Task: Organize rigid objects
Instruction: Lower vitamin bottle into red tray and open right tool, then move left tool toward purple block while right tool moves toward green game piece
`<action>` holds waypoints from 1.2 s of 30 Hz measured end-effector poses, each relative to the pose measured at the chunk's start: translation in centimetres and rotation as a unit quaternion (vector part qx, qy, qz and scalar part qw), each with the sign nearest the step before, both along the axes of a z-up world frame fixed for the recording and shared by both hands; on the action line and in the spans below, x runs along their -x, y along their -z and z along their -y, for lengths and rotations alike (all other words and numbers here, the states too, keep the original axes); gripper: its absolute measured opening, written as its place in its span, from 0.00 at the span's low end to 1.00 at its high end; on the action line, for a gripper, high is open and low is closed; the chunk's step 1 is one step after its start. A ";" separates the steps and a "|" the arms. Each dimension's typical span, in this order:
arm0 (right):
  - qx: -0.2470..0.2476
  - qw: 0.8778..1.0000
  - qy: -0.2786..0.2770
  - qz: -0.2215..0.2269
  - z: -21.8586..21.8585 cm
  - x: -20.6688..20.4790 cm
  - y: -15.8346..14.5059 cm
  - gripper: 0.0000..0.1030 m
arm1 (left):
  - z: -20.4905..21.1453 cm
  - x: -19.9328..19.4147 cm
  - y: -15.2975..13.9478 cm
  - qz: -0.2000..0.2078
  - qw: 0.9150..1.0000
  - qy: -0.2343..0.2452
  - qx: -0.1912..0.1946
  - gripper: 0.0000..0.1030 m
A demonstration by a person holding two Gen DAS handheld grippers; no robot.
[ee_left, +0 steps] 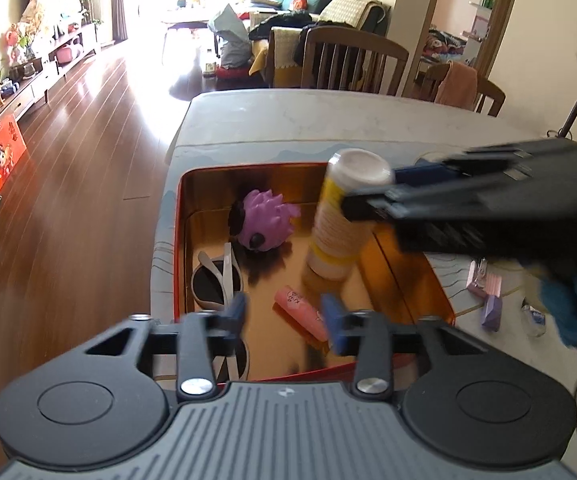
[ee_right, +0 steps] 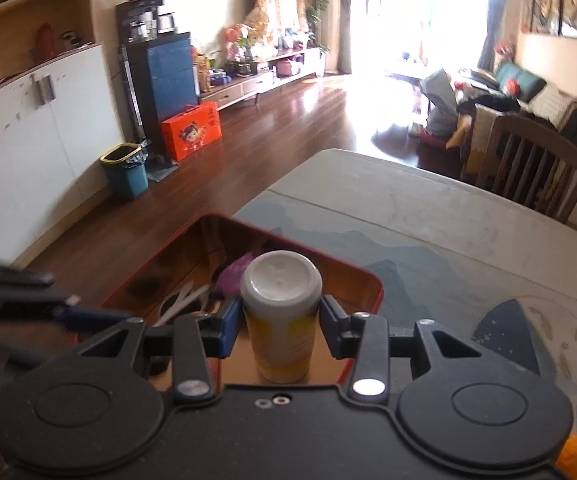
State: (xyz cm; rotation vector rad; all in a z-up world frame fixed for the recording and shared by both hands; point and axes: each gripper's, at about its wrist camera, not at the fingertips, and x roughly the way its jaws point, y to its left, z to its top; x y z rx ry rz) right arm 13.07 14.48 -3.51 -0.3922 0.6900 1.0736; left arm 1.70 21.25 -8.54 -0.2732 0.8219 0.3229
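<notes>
A red-rimmed tin box (ee_left: 178, 240) with a gold inside sits on the table. In it lie a purple spiky toy (ee_left: 264, 220), white-framed sunglasses (ee_left: 212, 280) and a pink tube (ee_left: 300, 308). A yellow-and-white bottle (ee_left: 336, 232) with a white cap stands slightly tilted on the tin's floor. My right gripper (ee_left: 372, 186) comes in from the right and is shut on the bottle near its cap. In the right wrist view its pads (ee_right: 230, 320) press both sides of the bottle (ee_right: 280, 280). My left gripper (ee_left: 284, 314) hovers open over the pink tube, holding nothing.
The table (ee_left: 288, 120) ends just left of the tin, with wooden floor below. Small purple and pink packets (ee_left: 488, 292) lie on the table to the tin's right. Wooden chairs (ee_left: 352, 60) stand at the far side.
</notes>
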 end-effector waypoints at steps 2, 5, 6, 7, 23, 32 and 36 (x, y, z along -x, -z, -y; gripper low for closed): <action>0.003 1.000 0.009 -0.010 -1.2 -1.0 0.0 0.40 | 0.1 0.2 -0.3 0.011 1.000 -0.004 -0.003 0.62; 0.007 0.999 0.031 -0.030 -2.8 -2.5 -0.2 0.40 | 0.0 0.5 -0.7 0.017 1.000 -0.011 -0.006 0.62; 0.008 0.999 0.035 -0.038 -3.1 -2.9 -0.3 0.40 | -0.1 0.6 -0.8 0.019 1.000 -0.014 -0.005 0.64; 0.010 0.999 0.032 -0.042 -3.1 -3.0 -0.3 0.40 | -0.2 0.8 -0.9 0.022 1.000 -0.018 -0.005 0.65; -0.027 0.999 0.026 -0.021 9.1 -1.1 -3.5 0.48 | 3.2 -0.5 -3.1 0.061 0.997 -0.003 -0.045 0.71; -0.025 0.996 0.086 -0.019 17.9 -1.8 -3.1 0.54 | 8.8 -3.1 -4.0 0.070 0.996 0.039 -0.050 0.75; -0.022 0.995 0.096 -0.024 20.2 -2.3 -2.5 0.56 | 11.3 -4.3 -3.9 0.068 0.995 0.052 -0.051 0.80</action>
